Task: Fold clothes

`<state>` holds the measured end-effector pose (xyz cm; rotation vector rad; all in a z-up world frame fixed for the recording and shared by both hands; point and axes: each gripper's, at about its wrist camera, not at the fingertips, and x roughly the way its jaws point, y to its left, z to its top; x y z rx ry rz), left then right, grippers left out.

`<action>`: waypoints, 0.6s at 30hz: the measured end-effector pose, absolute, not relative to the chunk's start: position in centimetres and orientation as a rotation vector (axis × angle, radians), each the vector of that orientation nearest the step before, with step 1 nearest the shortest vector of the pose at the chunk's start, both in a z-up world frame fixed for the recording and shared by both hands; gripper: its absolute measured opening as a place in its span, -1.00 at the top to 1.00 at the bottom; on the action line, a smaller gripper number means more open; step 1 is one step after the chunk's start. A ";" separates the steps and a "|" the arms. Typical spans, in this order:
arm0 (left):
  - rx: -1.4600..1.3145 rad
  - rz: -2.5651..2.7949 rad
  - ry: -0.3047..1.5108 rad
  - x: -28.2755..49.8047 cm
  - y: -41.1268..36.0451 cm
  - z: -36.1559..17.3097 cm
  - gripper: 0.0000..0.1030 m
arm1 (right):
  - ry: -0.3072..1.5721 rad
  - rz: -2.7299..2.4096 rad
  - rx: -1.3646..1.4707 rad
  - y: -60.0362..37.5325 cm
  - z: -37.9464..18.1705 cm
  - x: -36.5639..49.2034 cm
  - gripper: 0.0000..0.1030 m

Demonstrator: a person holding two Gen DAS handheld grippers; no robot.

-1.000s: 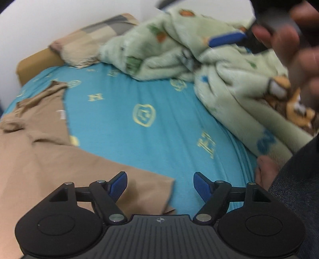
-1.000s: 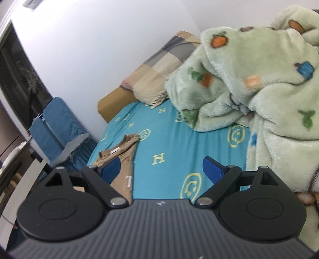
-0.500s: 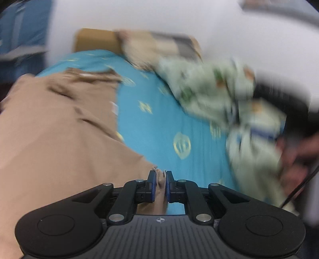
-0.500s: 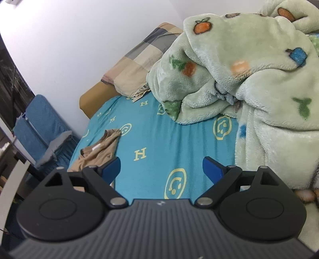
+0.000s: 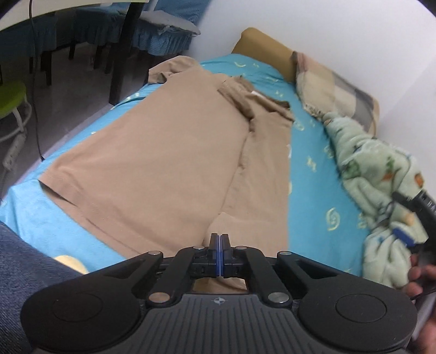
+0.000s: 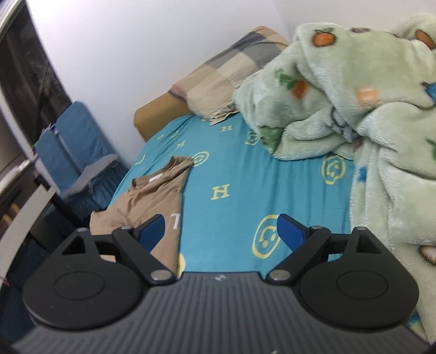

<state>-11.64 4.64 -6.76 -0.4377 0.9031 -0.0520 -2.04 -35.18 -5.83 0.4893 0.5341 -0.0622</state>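
Cloth fills most of the left wrist view: a tan shirt (image 5: 169, 168) lies spread on the bed (image 5: 321, 196), over its turquoise sheet printed with yellow letters and smiley faces. The shirt's right side is folded over the body, and its collar lies toward the far end of the bed near a checked pillow (image 5: 335, 87). The left gripper (image 5: 219, 254) has its jaws closed tight together at the near hem of the shirt; the fabric runs up to and under the blue pads, but whether any is pinched between them cannot be told. The right gripper (image 6: 220, 231) hovers over bare sheet with its jaws wide apart and nothing between them, the shirt's edge just beside its left finger. A pale green fleece blanket (image 6: 354, 103) is heaped along the wall side of the bed. Blue-covered chairs (image 5: 163, 24) stand on the floor beyond the bed.
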 end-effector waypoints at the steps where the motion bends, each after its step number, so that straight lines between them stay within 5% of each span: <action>1: -0.436 -0.058 0.906 -11.6 4.7 -6.9 0.98 | 0.540 -0.055 0.481 -34.8 -5.9 -2.0 -0.76; 5: -0.440 -0.096 0.912 -11.1 4.5 -7.3 0.68 | 0.566 -0.019 0.456 -33.5 -6.1 -1.9 -0.76; 7: -0.425 -0.102 0.927 -10.6 4.2 -7.8 0.11 | 0.572 -0.002 0.442 -32.9 -6.2 -1.8 -0.76; 8: -0.416 -0.093 0.935 -9.9 4.0 -8.2 0.03 | 0.575 0.006 0.436 -32.6 -6.2 -1.7 -0.76; 15: -0.427 -0.094 1.095 -5.2 2.5 -11.7 0.00 | 0.600 0.043 0.407 -31.3 -6.5 -1.4 -0.76; 18: -0.390 -0.080 1.127 -4.4 1.8 -12.7 0.18 | 0.613 0.049 0.395 -30.8 -6.8 -1.1 -0.76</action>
